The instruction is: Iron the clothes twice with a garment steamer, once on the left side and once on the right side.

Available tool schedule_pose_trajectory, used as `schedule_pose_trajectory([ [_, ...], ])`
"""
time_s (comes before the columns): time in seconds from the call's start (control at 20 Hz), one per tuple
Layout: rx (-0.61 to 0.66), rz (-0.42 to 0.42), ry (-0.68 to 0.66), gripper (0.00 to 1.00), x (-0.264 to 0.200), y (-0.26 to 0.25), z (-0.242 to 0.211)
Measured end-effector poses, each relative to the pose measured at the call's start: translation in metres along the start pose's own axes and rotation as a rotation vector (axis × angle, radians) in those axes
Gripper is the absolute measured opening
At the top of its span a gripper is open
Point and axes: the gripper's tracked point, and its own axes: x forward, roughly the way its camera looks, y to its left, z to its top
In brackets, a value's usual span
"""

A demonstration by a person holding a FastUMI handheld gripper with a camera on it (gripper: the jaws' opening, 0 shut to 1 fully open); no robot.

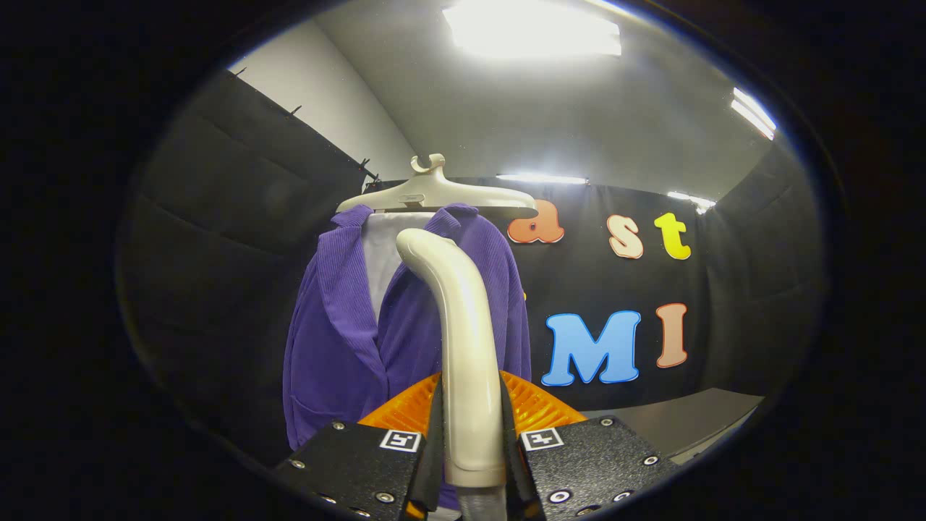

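The garment steamer (463, 318) is held by its smooth, rigid handle, clamped between the tool (472, 441) fingers. The soft purple corduroy jacket (340, 325) hangs just beyond on a hanger (434, 192); slippage is judged possible.

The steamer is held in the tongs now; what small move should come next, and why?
Probably push the steamer forward so its head meets the purple jacket on one side. The tongs are shut on its handle, and its head rises in front of the jacket's open collar, near the middle. The jacket hangs on a hanger beyond; contact cannot be judged.
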Motion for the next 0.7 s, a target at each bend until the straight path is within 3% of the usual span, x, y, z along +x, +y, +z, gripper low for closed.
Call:
schedule_pose_trajectory([
  [0.7, 0.010, -0.022, 0.194, 0.36, -0.055, 0.004, -0.106],
])
